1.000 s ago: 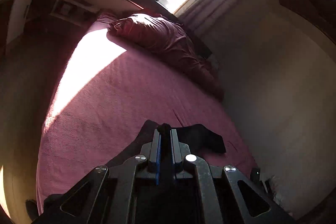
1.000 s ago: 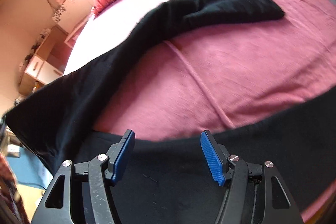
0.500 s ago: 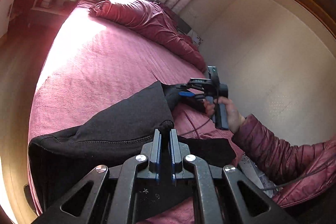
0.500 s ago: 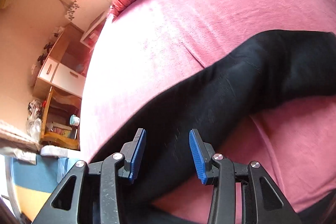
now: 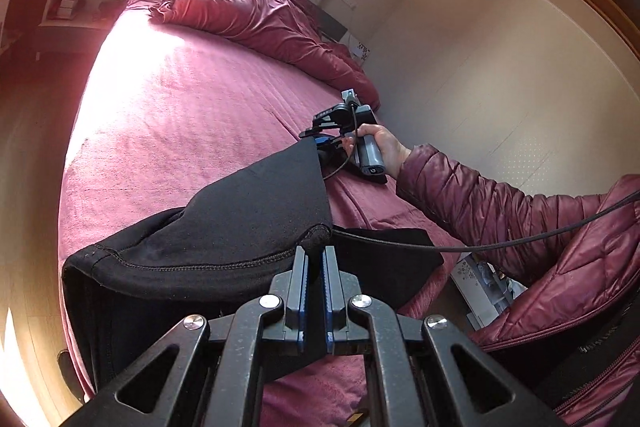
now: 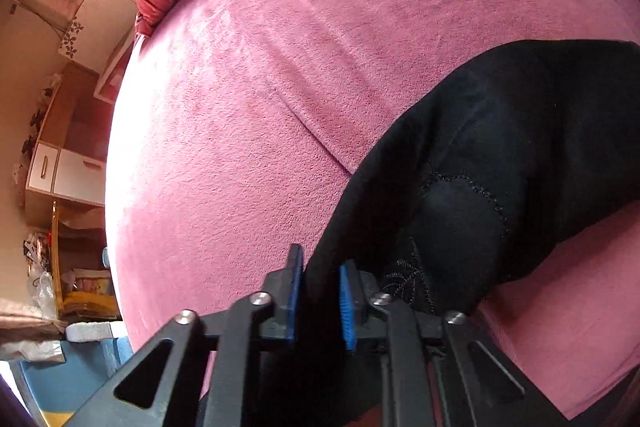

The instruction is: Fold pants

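Note:
Black pants (image 5: 224, 227) lie on a pink bed (image 5: 192, 115). My left gripper (image 5: 316, 253) is shut on the pants' stitched waistband edge and holds it lifted. In the left wrist view my right gripper (image 5: 320, 141) sits at the far end of the raised cloth, held by a hand in a maroon sleeve. In the right wrist view my right gripper (image 6: 320, 269) has its blue pads closed on the edge of the black pants (image 6: 500, 163), whose crotch seam shows just right of it.
Maroon pillows (image 5: 256, 19) lie along the head of the bed under a bright window. A cream wall (image 5: 500, 75) runs along the bed's right side. A white-drawer cabinet (image 6: 60, 171) and clutter stand on the floor left of the bed. A black cable (image 5: 520, 243) crosses the maroon jacket.
My right gripper moved onto the pants and closed from wide open to gripping the cloth edge. My left gripper kept its hold and lifted the waistband higher.

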